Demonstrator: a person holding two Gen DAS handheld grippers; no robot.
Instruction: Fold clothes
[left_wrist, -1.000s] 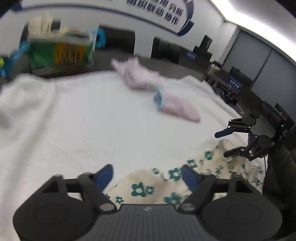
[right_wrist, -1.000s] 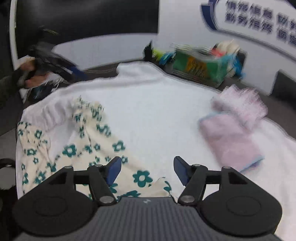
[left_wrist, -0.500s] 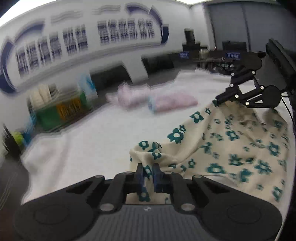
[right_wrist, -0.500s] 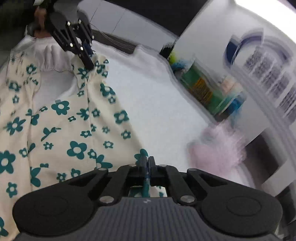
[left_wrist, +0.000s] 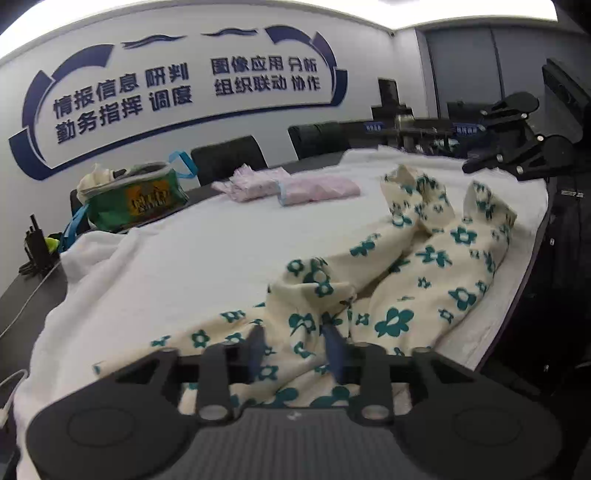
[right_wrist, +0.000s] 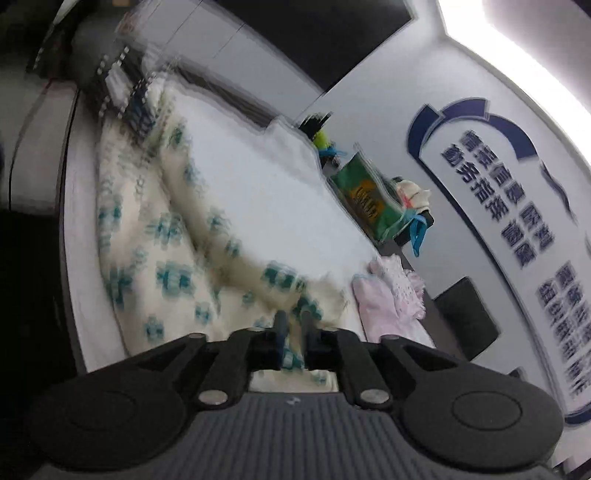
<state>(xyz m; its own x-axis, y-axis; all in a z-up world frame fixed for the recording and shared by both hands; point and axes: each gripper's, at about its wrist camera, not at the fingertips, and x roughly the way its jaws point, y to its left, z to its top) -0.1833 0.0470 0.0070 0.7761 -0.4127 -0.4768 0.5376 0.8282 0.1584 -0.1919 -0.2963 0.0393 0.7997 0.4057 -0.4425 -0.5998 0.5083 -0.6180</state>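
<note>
The room is evenly and brightly lit from a glowing ceiling strip, which blows out to white glare. Shadows are soft, only faint in the folds of the flowered garment. The left view is mostly sharp. The right view is streaked with motion blur, smearing the wall lettering. Both bow strongly at the edges, with dark corners.

Dark table (white cloth over it), green bag

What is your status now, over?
Left hand-held gripper, right hand-held gripper: jaws just opening, floral garment between, not pinched. Garment crumpled on white cover. Pink clothes lie apart.
</note>
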